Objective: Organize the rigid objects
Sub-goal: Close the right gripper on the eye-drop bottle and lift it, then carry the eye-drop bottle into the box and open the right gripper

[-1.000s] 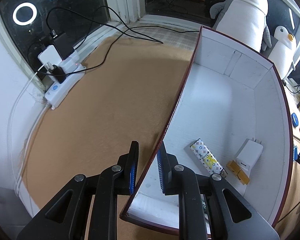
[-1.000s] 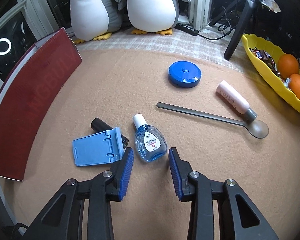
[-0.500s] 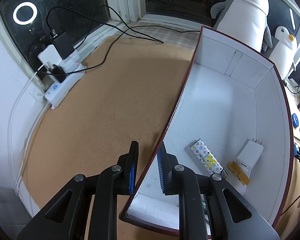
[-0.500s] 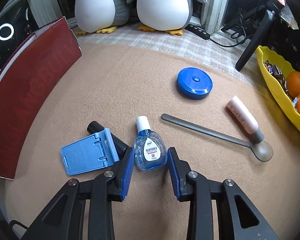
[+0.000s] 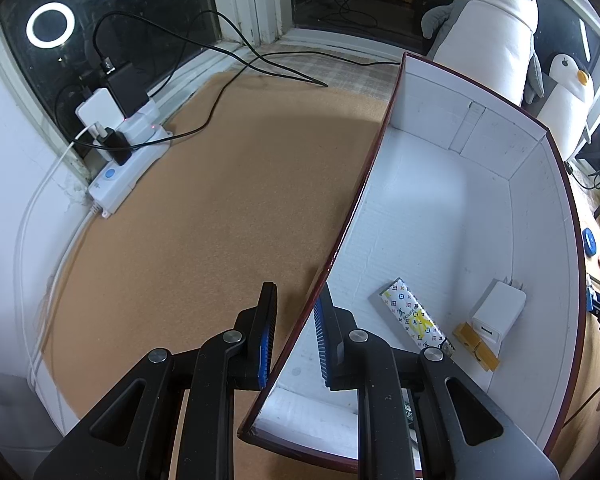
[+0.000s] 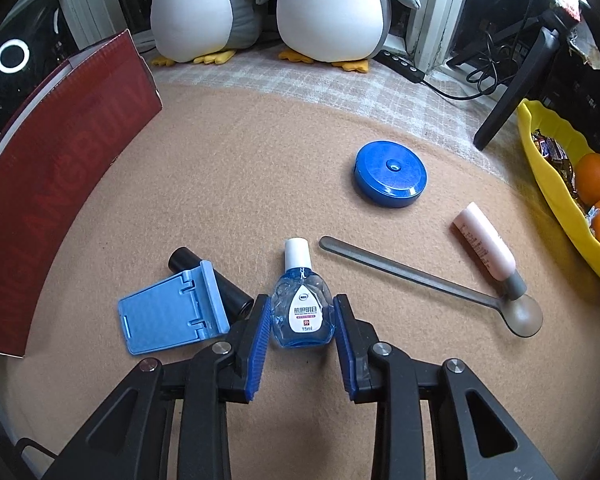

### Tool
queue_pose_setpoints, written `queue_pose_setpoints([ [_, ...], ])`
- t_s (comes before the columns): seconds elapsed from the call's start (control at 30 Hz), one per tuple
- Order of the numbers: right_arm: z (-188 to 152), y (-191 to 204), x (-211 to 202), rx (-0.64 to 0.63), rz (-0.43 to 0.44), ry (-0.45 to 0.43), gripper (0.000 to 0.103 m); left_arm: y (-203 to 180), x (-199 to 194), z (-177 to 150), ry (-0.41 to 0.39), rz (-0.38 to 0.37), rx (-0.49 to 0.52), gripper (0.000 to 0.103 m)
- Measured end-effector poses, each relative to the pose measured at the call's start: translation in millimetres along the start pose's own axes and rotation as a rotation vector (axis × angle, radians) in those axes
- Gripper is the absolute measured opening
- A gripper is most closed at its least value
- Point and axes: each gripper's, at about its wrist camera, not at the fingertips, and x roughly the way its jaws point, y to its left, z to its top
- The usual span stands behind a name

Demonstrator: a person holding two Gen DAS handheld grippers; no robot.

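Your left tool (image 5: 294, 334) is clamped on the near side wall of the box (image 5: 452, 216), one finger outside the dark red face and the other inside against the white lining. The box stands open on the tan bench (image 5: 220, 220). On its floor lie a patterned stick-shaped item (image 5: 414, 318), a white charger (image 5: 498, 310) and a yellow clip (image 5: 476, 346) that touches the charger's near end.

Your right tool (image 6: 300, 336) points steeply down at the eye-drop bottle (image 6: 302, 308), which lies flat with its white cap pointing away from you. The jaws have just been closing and the bottle sits between them, but a thin gap shows on each side, so the pads are not yet pressing on it: the tool is still released.

Just left of the bottle lies a light blue folding stand (image 6: 172, 314), resting partly over a black cylinder (image 6: 210, 280). To the right, a long grey spoon (image 6: 428, 280) lies diagonally, with a pink tube (image 6: 486, 242) touching it near the bowl. A round blue case (image 6: 390, 178) sits farther back, well apart from the bottle. The box's red outer wall runs along the left edge of this view, and a yellow tray (image 6: 556, 204) with oranges lies at the far right.
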Motion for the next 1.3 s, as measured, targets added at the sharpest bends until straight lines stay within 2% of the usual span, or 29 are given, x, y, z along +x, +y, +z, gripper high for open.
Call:
queue_pose_setpoints([
  [0.37,0.0,0.1,-33.5,0.042,-0.008,-0.057,0.028,5.6,3.5,-1.4,0.0,-0.031,-0.014,0.017],
  [0.53,5.5,16.7,-60.7,0.025,0.005,-0.102,0.028,8.5,5.0,-3.1,-0.001,-0.049,-0.018,0.017],
  [0.9,26.6,97.0,-109.8,-0.089,0.097,-0.198,0.028,14.3,3.6,-6.7,-0.01,-0.091,-0.029,0.017],
  [1.3,35.8,180.3,-125.1,-0.199,0.189,-0.23,0.028,22.6,2.9,-10.5,-0.022,-0.13,-0.038,0.017],
])
